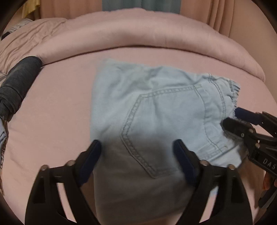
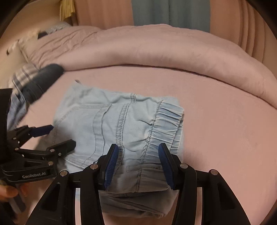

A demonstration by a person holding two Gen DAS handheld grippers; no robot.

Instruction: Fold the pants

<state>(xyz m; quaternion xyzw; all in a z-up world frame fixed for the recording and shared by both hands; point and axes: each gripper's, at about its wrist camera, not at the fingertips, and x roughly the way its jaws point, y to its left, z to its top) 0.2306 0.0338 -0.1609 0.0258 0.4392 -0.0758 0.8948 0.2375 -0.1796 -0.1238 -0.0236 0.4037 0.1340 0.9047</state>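
Light blue denim pants [image 1: 155, 110] lie folded into a compact bundle on the pink bed sheet [image 1: 60, 97], back pocket up, elastic waistband to the right. They also show in the right wrist view [image 2: 121, 124]. My left gripper [image 1: 138, 147] is open, its jaws spread over the near left part of the bundle, holding nothing. It also shows at the left of the right wrist view [image 2: 62, 136]. My right gripper [image 2: 138, 152] is open, its jaws straddling the waistband end. It also shows at the right of the left wrist view [image 1: 232, 116].
A rolled pink duvet [image 1: 147, 36] runs along the far side of the bed. A dark rolled garment [image 1: 19, 81] and striped fabric [image 2: 22, 76] lie at the left. Curtains [image 2: 169, 13] hang behind the bed.
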